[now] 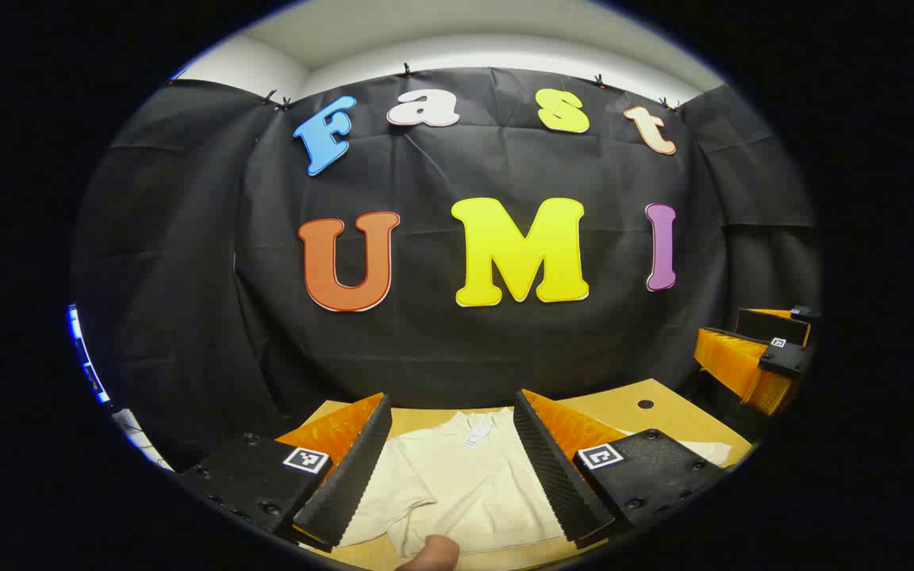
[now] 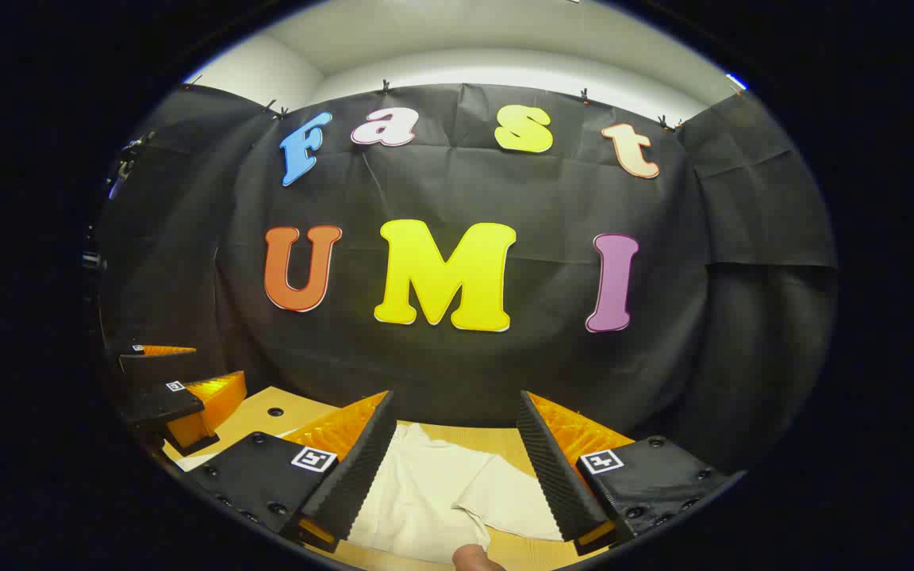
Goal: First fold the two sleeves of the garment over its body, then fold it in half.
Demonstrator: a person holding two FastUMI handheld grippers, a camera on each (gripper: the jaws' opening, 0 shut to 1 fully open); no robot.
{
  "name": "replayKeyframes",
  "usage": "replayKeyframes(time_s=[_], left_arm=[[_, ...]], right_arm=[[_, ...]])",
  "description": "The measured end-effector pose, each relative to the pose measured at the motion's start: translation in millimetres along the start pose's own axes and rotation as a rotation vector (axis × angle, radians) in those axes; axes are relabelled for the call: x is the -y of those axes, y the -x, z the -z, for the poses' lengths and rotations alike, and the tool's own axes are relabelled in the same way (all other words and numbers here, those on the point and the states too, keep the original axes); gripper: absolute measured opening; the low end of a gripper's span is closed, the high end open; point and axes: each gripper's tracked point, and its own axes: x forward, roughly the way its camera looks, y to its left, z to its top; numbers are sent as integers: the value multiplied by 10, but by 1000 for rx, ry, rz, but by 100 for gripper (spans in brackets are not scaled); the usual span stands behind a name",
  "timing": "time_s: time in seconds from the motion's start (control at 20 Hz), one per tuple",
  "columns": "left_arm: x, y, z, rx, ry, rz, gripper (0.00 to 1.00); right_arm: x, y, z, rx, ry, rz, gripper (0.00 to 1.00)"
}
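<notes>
Below, cream garment (image 1: 465, 484) flat on table (image 1: 624, 408) (wooden), both grippers (image 1: 457, 468) (image 2: 457, 468) open above

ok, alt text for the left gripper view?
The left gripper, open, hovers over a cream garment spread on a wooden table, its neck label showing between the fingers. The right gripper hangs at the right edge before the black cloth wall.

One cream garment (image 1: 465, 484) on one wooden table (image 1: 624, 408); two tongs, left (image 1: 457, 476), right (image 2: 457, 484).
</notes>
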Motion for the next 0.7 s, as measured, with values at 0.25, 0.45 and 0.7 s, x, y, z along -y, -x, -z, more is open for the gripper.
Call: replayKeyframes(time_s=[0.25,0.45,0.7], left_arm=[[34,-3,15,-4,10,-1,98],[60,4,27,-10,13,0,98],[96,-21,23,-10,12,3,98]], right_arm=[[39,-30,22,-11,1,-1,95],[63,-28,31,-12,7,2,95],[101,-35,35,-10,10,8,95]])
